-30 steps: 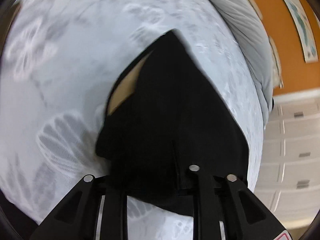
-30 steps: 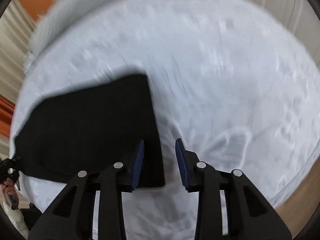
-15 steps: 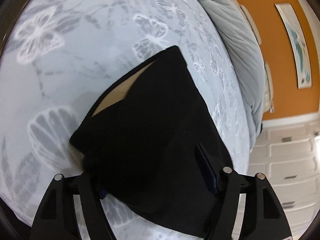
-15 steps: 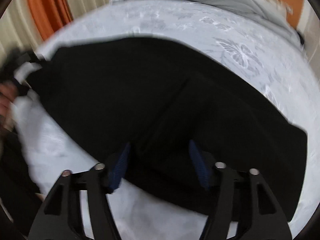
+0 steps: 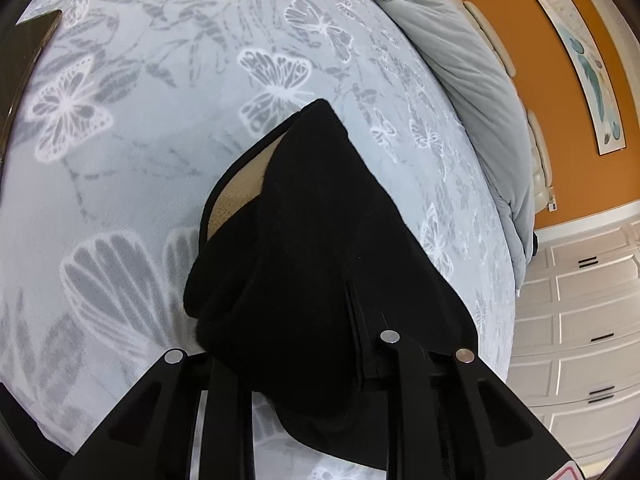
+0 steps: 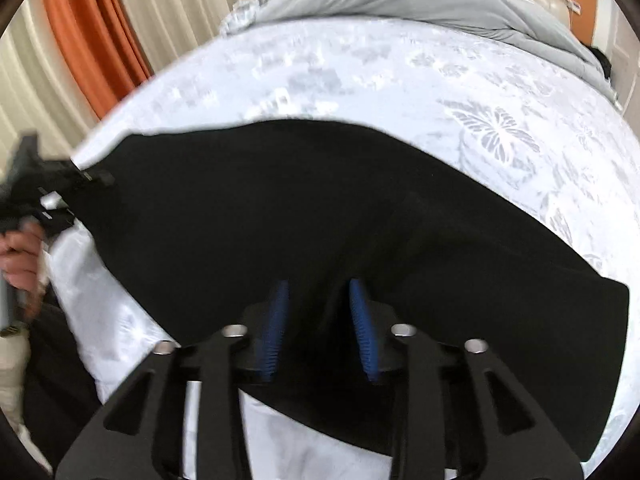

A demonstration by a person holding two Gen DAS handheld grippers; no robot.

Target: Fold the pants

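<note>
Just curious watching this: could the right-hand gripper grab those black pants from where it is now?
Probably yes. The right gripper is open, its blue pads poised over the near edge of the black pants, with nothing in between. Whether the pads touch the cloth yet is unclear.

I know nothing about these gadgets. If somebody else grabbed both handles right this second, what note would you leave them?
Left gripper: apparently shut on one end of the black fabric pants; cloth hides its fingertips in its own view.
Right gripper: open, blue pads either side of the pants' near edge, not clamped.
Pants: stretched lengthwise over the pale butterfly-print bed cover, tan lining showing at one end.
Done: pants laid out long.
Left: probably close the right gripper, fold end over end, smooth.
</note>
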